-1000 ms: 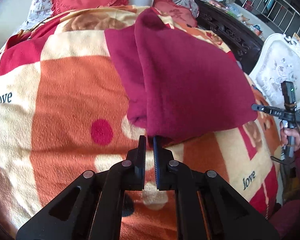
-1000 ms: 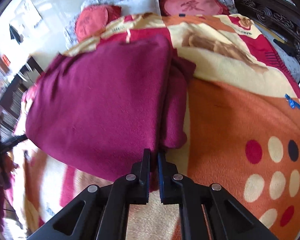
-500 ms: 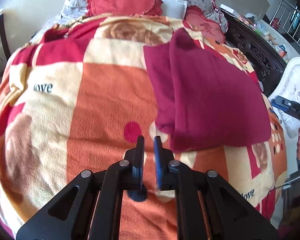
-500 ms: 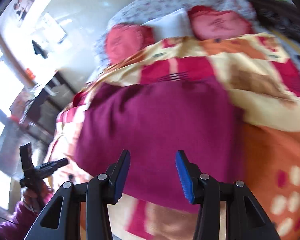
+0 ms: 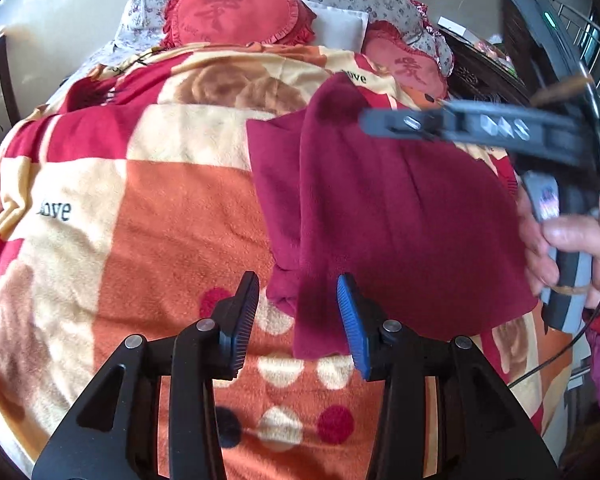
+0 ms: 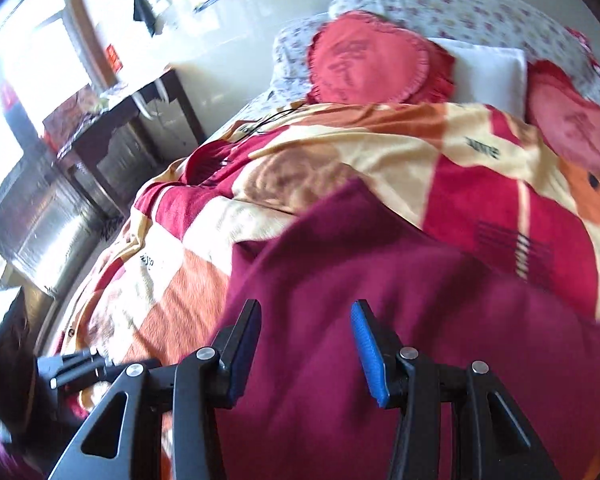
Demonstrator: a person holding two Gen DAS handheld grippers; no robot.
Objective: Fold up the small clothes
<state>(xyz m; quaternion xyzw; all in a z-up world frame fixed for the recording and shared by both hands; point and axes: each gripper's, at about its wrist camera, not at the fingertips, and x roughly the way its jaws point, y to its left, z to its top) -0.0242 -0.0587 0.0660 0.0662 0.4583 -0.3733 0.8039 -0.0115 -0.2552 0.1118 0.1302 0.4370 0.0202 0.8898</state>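
Both grippers have just let go of a dark red garment (image 5: 400,216) lying folded on a bed blanket (image 5: 172,216), and both now hover above it with nothing between their pads. The left gripper (image 5: 298,320) has just been opening; its jaws stand apart over the garment's near corner, not touching the cloth. The right gripper (image 6: 304,350) is spread too, hanging over the middle of the garment; in the left view it crosses above the cloth's far edge, held by a hand (image 5: 568,256). The next fold probably calls for each gripper to pinch one corner of the same edge, lift only slightly, and carry both corners across together so the layers stay aligned. The garment looks like soft fleece, deep burgundy, roughly rectangular, with a narrower folded layer showing along its left side. It sits on the right part of the orange, cream and red blanket, below two red cushions (image 5: 236,12).
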